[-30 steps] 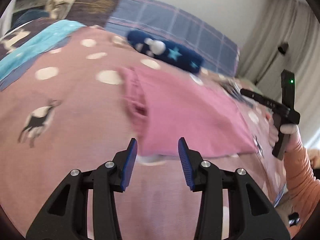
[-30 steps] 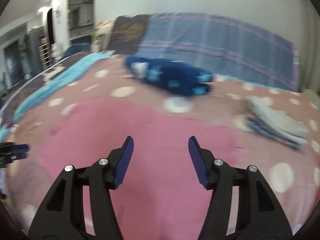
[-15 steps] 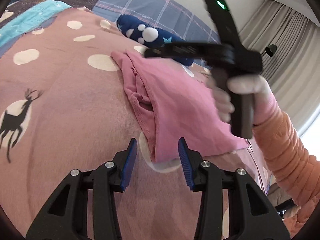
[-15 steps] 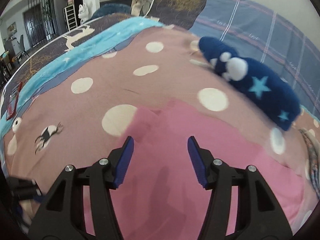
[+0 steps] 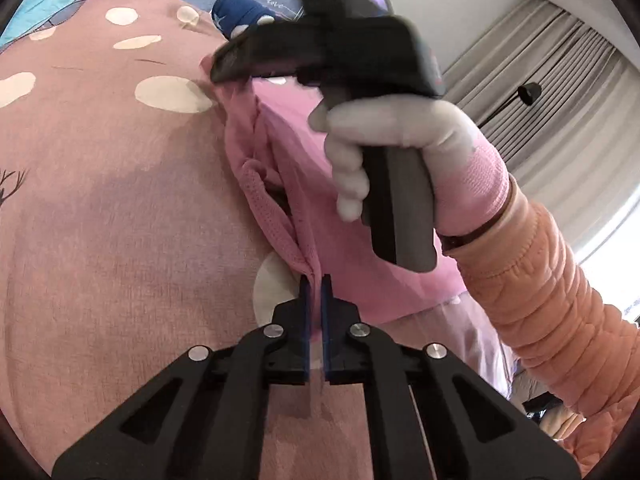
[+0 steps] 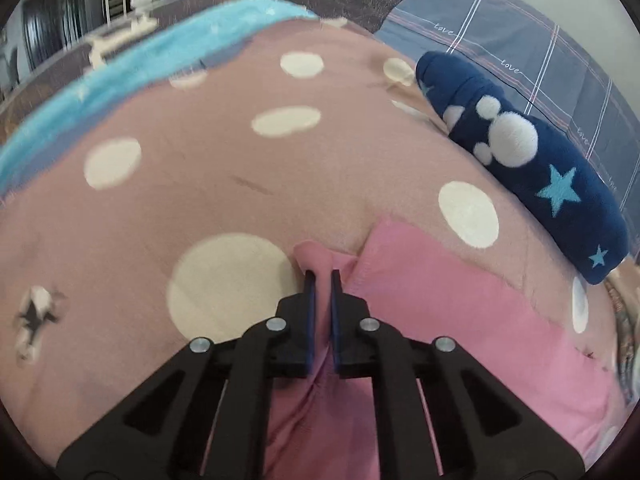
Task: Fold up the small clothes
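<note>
On the left of the dusty-pink bedspread with cream dots (image 5: 120, 208), the left gripper (image 5: 315, 280) has just closed its blue pads on the near corner of the pink knit garment (image 5: 280, 184), which lies flat on the bed with its ribbed edge bunched. Across the middle of the left wrist view, a white-gloved hand (image 5: 404, 152) in an orange quilted sleeve (image 5: 560, 300) holds the other tool's black handle, hiding much of the cloth. Further right, the right gripper (image 6: 321, 276) has just clamped the garment's far corner, with a navy plush cushion with stars (image 6: 532, 176) beside a grey plaid pillow (image 6: 540, 48) behind.
</note>
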{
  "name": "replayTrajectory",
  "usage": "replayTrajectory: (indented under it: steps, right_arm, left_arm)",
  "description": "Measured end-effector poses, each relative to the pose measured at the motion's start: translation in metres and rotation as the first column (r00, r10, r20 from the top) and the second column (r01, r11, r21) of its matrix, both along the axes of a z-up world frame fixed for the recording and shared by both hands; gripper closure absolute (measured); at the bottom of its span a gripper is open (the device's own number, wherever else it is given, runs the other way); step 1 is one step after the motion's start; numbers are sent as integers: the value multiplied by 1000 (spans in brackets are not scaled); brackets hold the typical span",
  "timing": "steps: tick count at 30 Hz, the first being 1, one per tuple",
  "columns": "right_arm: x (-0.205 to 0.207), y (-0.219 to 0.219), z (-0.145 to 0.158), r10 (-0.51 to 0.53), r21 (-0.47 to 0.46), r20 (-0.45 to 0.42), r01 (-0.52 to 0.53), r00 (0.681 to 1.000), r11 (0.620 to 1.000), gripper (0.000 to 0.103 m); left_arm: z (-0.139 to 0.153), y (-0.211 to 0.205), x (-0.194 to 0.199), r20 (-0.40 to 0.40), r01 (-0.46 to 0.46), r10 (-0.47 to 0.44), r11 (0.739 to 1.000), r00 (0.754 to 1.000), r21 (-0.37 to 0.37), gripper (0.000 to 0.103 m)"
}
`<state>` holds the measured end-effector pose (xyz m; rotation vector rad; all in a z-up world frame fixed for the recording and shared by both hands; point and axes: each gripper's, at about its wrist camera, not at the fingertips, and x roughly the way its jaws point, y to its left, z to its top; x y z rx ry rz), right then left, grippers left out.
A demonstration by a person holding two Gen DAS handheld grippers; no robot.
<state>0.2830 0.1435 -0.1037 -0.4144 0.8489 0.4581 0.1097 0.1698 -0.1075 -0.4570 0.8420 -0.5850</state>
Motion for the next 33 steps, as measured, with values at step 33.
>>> replayTrajectory:
  steps: [33]
  right_arm:
    - [-237,-91,-5,415,-199,120,-387,902,900,61]
  left_arm:
    - [19,69,-6,10,-249,249,968,968,33,81]
